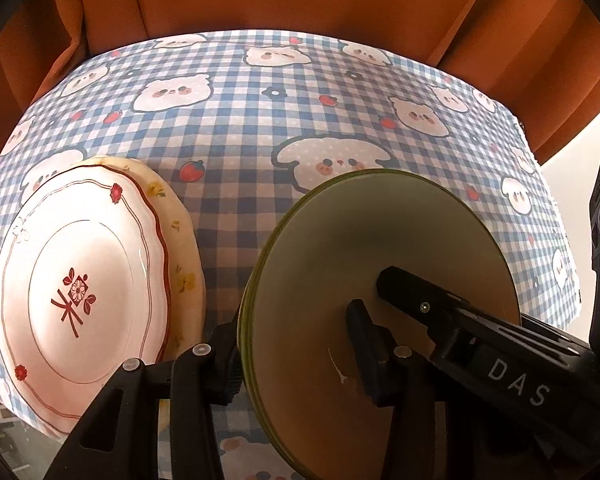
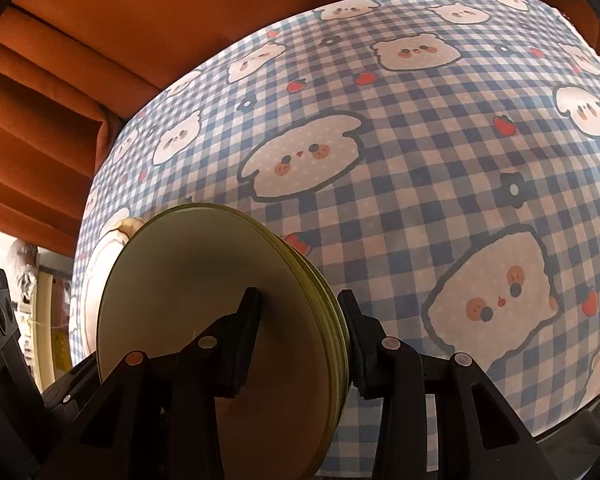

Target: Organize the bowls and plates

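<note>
Gripping green plates [image 1: 380, 240] edge-on, both claws [image 1: 296, 344] [image 2: 300, 332] closed; lower rims cut off, stack count unclear

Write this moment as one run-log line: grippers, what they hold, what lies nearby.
left hand-held gripper: shut on green plates | right hand-held gripper: shut on green plates | white plate: beside, on yellow plate

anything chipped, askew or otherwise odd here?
One oddity: the green plate, clamped on edge by both the left gripper and right gripper, shows a pale streak or scratch near its lower face. I cannot tell if it is residue or damage. The red-trimmed plate looks intact on the floral plate.
</note>
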Demonstrator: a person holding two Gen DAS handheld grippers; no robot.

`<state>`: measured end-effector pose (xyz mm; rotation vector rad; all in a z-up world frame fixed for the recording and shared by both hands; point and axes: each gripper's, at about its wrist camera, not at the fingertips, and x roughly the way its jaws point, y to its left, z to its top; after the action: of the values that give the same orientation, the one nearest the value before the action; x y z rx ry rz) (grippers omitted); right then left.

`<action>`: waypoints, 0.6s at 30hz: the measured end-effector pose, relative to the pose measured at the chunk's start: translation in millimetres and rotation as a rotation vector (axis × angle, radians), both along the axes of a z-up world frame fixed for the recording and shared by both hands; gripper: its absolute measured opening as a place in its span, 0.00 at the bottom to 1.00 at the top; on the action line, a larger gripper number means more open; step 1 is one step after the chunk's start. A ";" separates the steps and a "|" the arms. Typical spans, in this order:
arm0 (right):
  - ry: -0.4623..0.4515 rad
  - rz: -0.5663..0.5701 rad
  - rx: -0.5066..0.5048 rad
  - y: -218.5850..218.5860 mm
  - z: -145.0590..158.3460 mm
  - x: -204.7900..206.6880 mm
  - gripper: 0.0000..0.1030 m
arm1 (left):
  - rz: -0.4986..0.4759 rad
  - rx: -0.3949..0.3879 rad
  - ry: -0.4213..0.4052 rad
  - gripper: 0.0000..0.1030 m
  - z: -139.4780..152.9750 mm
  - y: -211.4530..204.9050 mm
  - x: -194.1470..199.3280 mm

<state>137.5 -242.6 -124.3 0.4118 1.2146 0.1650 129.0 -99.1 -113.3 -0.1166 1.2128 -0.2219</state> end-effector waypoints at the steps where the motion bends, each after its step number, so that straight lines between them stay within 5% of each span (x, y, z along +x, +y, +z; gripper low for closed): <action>1: 0.003 -0.001 0.005 -0.9 -0.3 0.2 0.41 | 0.006 -0.001 0.004 0.43 -0.1 0.3 0.3; 18: -0.073 0.049 0.002 12.7 43.4 0.0 0.42 | 0.064 -0.010 -0.061 0.44 43.6 17.7 -9.7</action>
<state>137.6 -229.9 -80.9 0.3741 1.1532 0.2218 119.2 -81.4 -69.7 -0.1559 1.1451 -0.1744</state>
